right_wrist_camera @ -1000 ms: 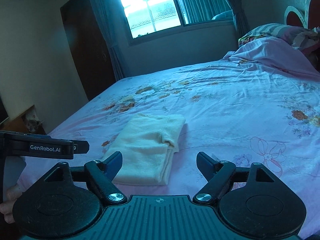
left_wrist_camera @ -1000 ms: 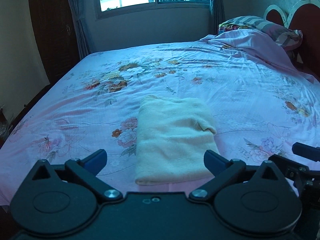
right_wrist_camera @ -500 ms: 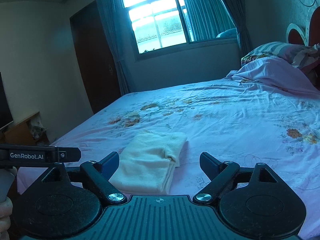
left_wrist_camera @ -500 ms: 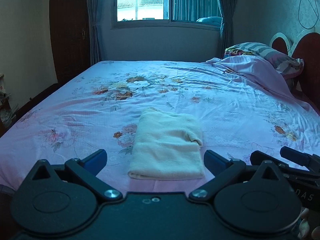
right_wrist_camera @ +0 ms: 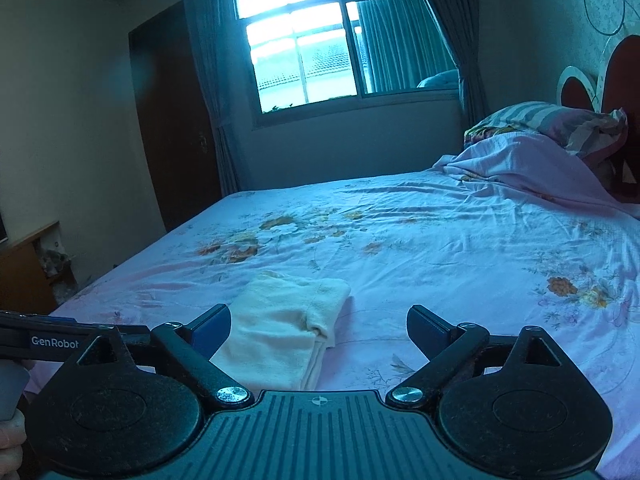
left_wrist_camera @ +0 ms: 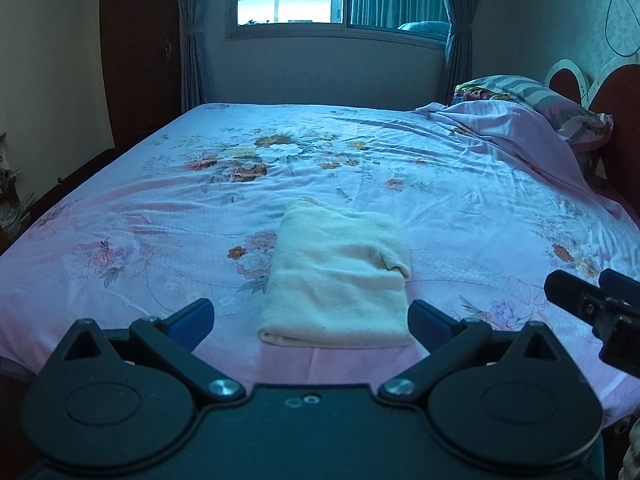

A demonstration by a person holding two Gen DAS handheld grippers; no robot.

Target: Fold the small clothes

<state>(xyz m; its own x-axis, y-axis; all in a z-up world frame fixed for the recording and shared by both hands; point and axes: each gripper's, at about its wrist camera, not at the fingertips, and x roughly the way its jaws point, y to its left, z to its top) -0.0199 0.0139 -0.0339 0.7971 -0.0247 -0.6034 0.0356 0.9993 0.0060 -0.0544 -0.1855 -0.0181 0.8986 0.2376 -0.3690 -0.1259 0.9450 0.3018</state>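
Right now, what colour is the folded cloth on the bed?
Pale cream cloth; the left wrist view shows it best.

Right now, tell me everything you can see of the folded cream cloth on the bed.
The folded cream cloth is a pale yellow-cream piece that looks like soft, fuzzy terry or fleece. It is folded into a neat rectangle of several layers, with stacked edges showing along its right side in the right wrist view and a rounded fold at the near end. One far corner curls over slightly. It lies flat on the floral pink bedsheet near the bed's front edge. Neither gripper touches it.
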